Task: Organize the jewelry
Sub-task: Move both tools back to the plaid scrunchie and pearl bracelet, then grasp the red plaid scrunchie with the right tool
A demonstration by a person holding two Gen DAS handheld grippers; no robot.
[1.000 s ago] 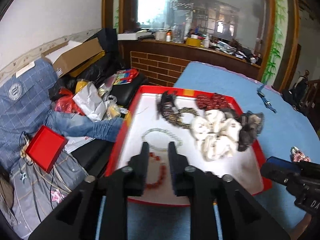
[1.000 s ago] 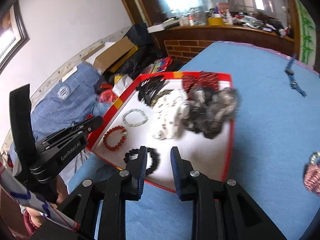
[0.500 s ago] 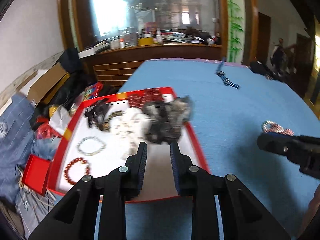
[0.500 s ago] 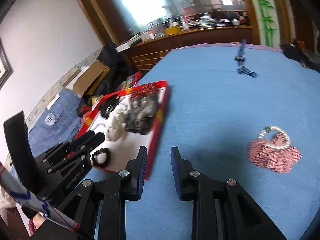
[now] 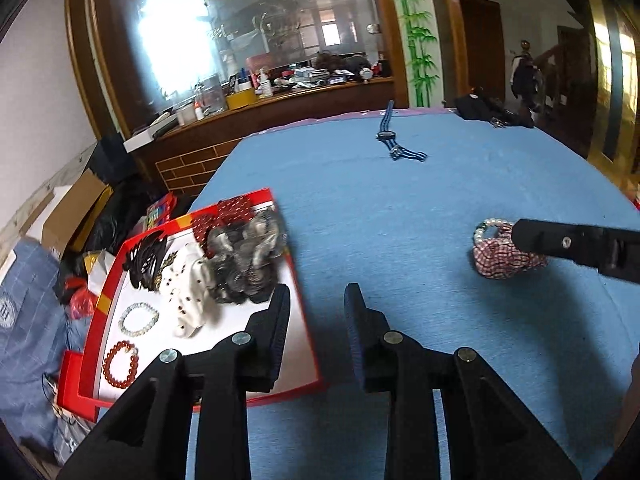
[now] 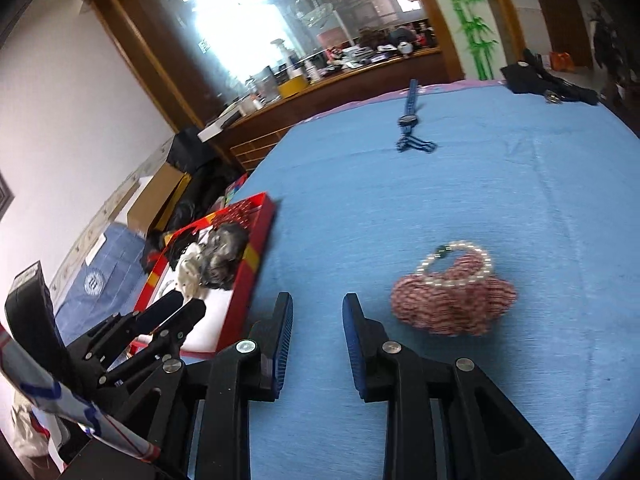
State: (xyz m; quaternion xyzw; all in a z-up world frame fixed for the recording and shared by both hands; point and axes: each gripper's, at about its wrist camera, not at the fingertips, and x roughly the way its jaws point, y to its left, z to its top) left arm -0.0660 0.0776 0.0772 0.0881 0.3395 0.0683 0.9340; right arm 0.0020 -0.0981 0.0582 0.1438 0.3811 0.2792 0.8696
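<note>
A red tray with a white floor lies at the left edge of the blue-clothed table. It holds a red bead bracelet, a pale bead bracelet, white scrunchies and grey-black scrunchies. A red-checked scrunchie with a pearl bracelet on it lies on the cloth, just right of my right gripper. That gripper is open and empty. My left gripper hangs over the tray's right rim, its jaws opening with nothing between them.
A blue strap-like piece lies far across the cloth, and a black bundle sits at the far right corner. Left of the table are boxes, bags and blue fabric. A wooden counter with clutter stands behind.
Both grippers have swung right, from above the tray to over the blue cloth. The checked scrunchie has come into view. The left jaws stand a little wider.
</note>
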